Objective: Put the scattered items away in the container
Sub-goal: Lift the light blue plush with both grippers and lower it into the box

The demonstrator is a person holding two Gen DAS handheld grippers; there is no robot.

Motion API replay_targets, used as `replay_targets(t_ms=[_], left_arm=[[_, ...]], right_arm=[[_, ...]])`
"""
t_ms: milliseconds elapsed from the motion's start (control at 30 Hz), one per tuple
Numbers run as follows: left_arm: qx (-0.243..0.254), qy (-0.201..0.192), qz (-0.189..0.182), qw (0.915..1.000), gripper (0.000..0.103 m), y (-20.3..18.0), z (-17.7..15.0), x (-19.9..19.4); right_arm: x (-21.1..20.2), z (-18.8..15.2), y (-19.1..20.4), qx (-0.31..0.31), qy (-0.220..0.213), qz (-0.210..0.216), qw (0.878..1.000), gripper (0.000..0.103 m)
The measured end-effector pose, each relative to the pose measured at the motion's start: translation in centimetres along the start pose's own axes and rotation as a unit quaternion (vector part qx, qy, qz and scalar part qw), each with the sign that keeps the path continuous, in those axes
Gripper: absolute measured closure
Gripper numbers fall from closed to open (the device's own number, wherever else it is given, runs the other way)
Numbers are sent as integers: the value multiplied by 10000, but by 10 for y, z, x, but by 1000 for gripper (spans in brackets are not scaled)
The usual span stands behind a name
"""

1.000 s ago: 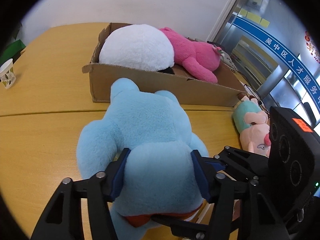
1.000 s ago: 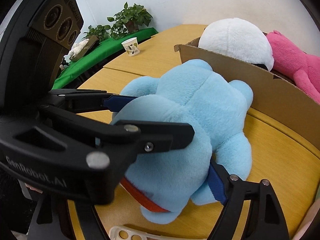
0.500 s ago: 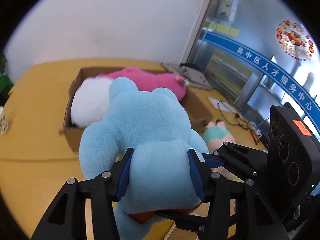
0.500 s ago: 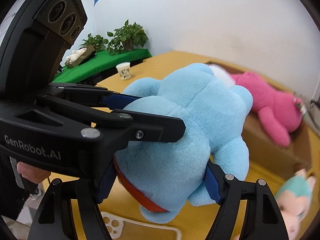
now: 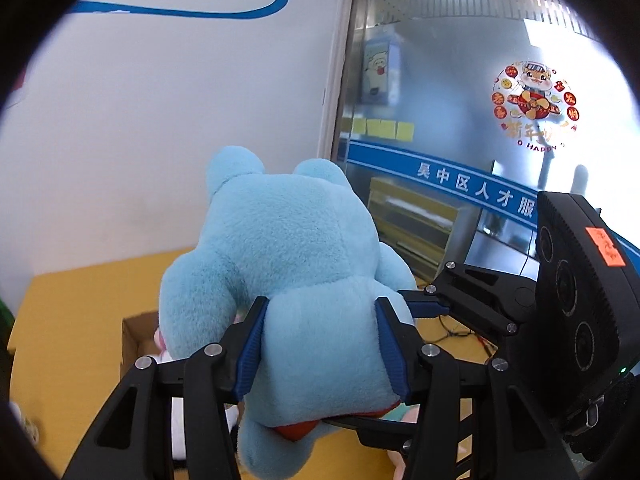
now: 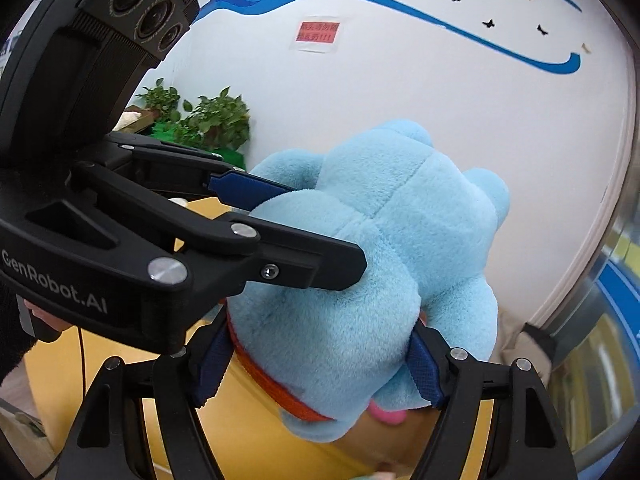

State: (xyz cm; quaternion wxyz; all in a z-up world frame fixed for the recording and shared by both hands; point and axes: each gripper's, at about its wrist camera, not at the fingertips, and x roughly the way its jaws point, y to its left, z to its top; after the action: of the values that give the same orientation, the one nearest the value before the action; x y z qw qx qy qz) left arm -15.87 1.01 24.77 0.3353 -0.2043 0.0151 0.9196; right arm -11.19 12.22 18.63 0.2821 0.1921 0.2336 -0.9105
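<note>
- Left wrist view: a blue plush toy (image 5: 288, 264) rides high above the yellow table (image 5: 80, 300), pinched across its lower body by the left gripper (image 5: 320, 344), whose blue pads (image 5: 250, 348) sink into the fur on both sides.
- Right wrist view: the right gripper (image 6: 320, 364) clamps the same toy (image 6: 372, 248) from a crossing angle, its pads (image 6: 424, 368) pressed into the plush near the orange-red band (image 6: 276, 388); the left gripper's upper finger lies across the toy's back.
- Both sets of jaws are closed on the toy, neither shut fully, the stuffing filling the gap.
- Cardboard box (image 5: 134, 338), the likely container, shows only as a corner low in the left view, mostly hidden behind the toy; something pink and white peeks from it.
- Handling, by the look of it: light, soft and bulky, squashing under the pads without slipping, and in no danger from a drop.
- Best hold is probably the thick torso, as now; the limbs and ears would likely flop and stretch.
- Two grips suit its width, since one pinch could let it swing.
</note>
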Motion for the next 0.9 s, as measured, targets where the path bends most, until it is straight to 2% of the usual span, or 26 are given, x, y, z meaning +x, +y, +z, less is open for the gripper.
replay_targets(t_ms=[133,333,700,900], left_arm=[[80,-70,-17,9999,52,-3,19,18],[-115,177,58,9998,52,6,5,55],[-772,959,43,9924,52,43,-59,132],[-1243,1580,55,9796,52,66,-104,175]], right_arm=[[1,17,-28,-141,-31,-203,9997,22],[30,15,-43,-106,90,-158,9998,22],[121,-41,-50,140,745,277,9967,22],[176,-76,-54,332,1282,564,9896,23]])
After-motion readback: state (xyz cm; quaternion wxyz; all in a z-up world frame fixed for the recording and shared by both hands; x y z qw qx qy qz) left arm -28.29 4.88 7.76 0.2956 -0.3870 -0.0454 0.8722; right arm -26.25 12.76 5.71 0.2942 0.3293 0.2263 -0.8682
